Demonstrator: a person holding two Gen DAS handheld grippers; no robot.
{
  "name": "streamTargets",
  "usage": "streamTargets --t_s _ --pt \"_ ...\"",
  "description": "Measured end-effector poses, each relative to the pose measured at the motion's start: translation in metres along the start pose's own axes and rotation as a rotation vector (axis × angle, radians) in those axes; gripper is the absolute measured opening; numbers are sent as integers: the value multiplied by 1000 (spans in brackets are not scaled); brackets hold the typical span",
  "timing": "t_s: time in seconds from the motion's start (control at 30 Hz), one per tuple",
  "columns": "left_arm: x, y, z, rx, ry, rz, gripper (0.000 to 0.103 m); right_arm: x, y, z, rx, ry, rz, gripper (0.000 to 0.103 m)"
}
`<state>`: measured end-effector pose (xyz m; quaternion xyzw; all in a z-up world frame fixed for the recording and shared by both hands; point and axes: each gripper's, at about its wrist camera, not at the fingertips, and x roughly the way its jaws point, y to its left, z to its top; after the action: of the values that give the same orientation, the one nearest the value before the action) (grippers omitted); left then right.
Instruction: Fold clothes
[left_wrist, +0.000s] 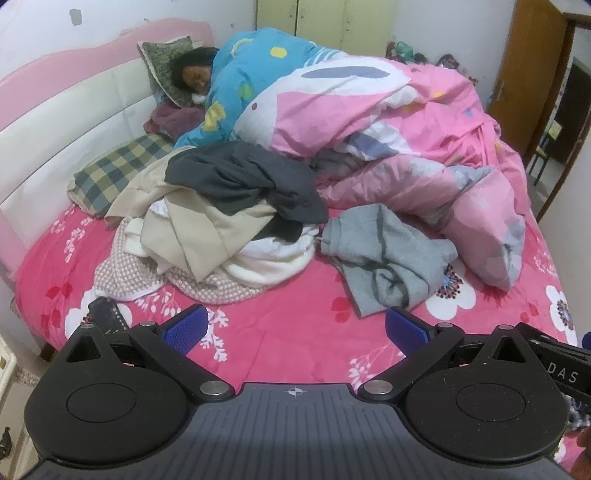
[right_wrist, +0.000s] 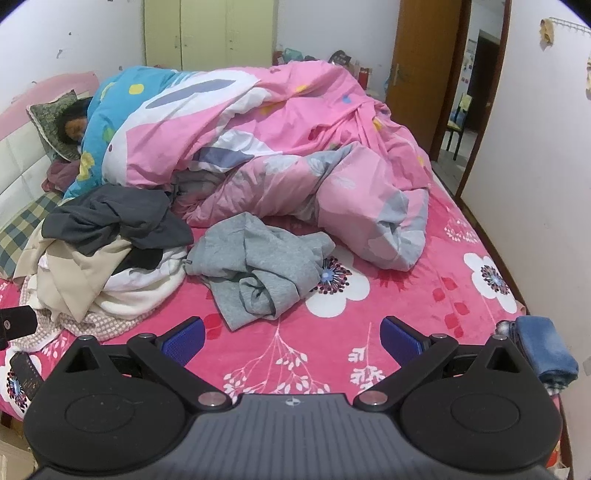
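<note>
Pink floral bedspread (left_wrist: 295, 339) fills the left wrist view, where the left claw (left_wrist: 295, 329) hangs with jaws wide apart and empty above it, the crumpled grey garment (left_wrist: 384, 254) lying at one o'clock and the heap of clothes (left_wrist: 221, 221) at eleven o'clock, touching it. From the right wrist, the right claw (right_wrist: 291, 336) is likewise spread apart holding nothing, the grey garment at twelve o'clock, a folded blue cloth (right_wrist: 546, 350) at three o'clock by the bed's edge
</note>
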<state>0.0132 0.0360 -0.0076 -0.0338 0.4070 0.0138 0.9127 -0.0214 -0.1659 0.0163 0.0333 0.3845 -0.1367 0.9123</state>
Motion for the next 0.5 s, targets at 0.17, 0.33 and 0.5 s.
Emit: streamTargets --t_s 0.17,0.33,0.5 --pt "3 -2 1 16 4 -7 103 3 2 4 5 0 -5 103" --pt "6 -1 5 21 7 -14 103 6 3 7 11 0 -10 103" --pt "11 2 8 21 6 -16 103 10 7 11 12 -1 -12 103"
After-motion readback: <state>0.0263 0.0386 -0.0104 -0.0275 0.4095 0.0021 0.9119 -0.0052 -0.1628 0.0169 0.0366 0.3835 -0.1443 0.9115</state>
